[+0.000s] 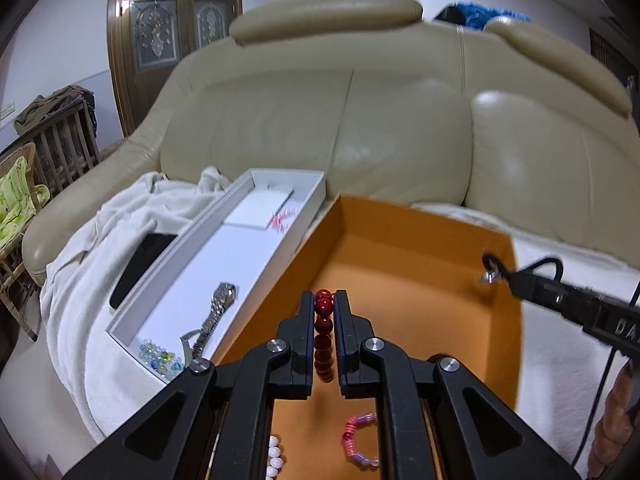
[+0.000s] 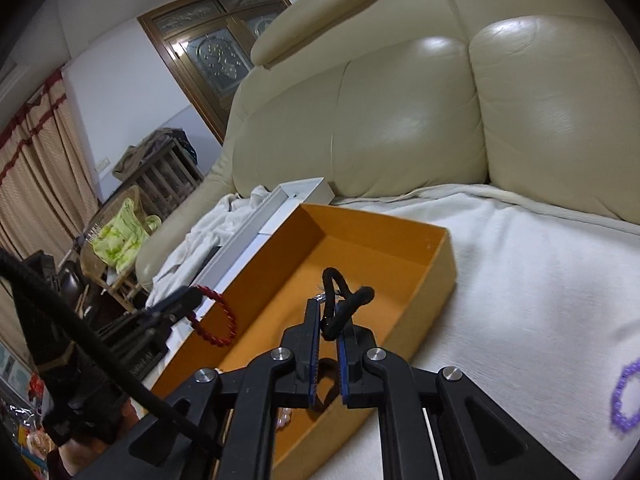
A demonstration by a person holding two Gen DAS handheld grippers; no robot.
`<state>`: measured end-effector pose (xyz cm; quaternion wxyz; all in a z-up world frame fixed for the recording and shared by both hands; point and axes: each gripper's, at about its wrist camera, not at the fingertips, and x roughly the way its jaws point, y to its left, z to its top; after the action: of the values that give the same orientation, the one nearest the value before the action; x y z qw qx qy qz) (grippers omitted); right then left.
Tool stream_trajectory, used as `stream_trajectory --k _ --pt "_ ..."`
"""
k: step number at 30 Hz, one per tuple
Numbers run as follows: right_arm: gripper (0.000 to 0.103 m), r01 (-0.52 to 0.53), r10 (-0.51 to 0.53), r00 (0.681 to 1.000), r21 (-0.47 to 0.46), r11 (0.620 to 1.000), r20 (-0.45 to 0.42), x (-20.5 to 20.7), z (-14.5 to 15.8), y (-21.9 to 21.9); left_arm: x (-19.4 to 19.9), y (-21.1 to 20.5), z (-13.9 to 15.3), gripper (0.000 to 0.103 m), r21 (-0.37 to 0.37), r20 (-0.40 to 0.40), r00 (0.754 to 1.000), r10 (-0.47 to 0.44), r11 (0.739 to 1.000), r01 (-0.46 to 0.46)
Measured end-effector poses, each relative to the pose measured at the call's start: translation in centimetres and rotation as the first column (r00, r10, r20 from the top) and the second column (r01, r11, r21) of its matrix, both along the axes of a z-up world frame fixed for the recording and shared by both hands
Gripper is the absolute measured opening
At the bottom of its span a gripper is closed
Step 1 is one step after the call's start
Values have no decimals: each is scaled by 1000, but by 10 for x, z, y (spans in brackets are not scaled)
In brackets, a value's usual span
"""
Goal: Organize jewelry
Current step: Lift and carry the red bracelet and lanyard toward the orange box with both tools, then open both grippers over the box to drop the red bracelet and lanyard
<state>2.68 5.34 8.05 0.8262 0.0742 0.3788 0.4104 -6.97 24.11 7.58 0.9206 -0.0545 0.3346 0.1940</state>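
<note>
The left tongs pinch the hard, slippery red bead bracelet, the right tongs pinch a soft black hair tie, both over the orange box at 12 o'clock

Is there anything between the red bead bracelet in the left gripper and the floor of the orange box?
Nothing visible. The left gripper holds the red bead bracelet over bare floor of the orange box; the pink bracelet lies nearer, off to the side.

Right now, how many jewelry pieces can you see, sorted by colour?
Red bead bracelet: 1
Pink bracelet: 1
White bead bracelet: 1
Purple bracelet: 1
Black cord piece: 1
Silver watch: 1
Glass bead string: 1
Total: 7
</note>
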Motion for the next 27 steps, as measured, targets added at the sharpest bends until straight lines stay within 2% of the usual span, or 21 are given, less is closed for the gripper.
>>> stream_trajectory --k 7,10,11,14,19,22,27 --pt "11 21 -20 1000 -33 999 21 10 -12 26 22 3 -23 12 -9 -79 997 8 1000 -9" --pt "29 23 -22 999 -41 999 34 14 -13 32 24 4 -27 42 15 -99 995 29 1000 -27" --pt "34 28 -27 999 -26 999 34 15 -12 30 23 3 -26 48 31 -93 995 33 999 -31" --pt "55 62 -63 998 25 998 26 19 -6 17 20 0 -19 54 63 -75 996 43 997 -39" --pt "55 128 -130 991 50 990 31 19 4 -12 14 -19 -1 57 89 -36 999 35 996 -31" --pt "55 169 -170 985 44 985 33 16 9 -37 12 -41 11 68 133 -12 1000 8 991 -7" --pt "55 253 -254 967 15 967 34 12 18 -88 8 -94 29 77 205 23 997 -75 976 69"
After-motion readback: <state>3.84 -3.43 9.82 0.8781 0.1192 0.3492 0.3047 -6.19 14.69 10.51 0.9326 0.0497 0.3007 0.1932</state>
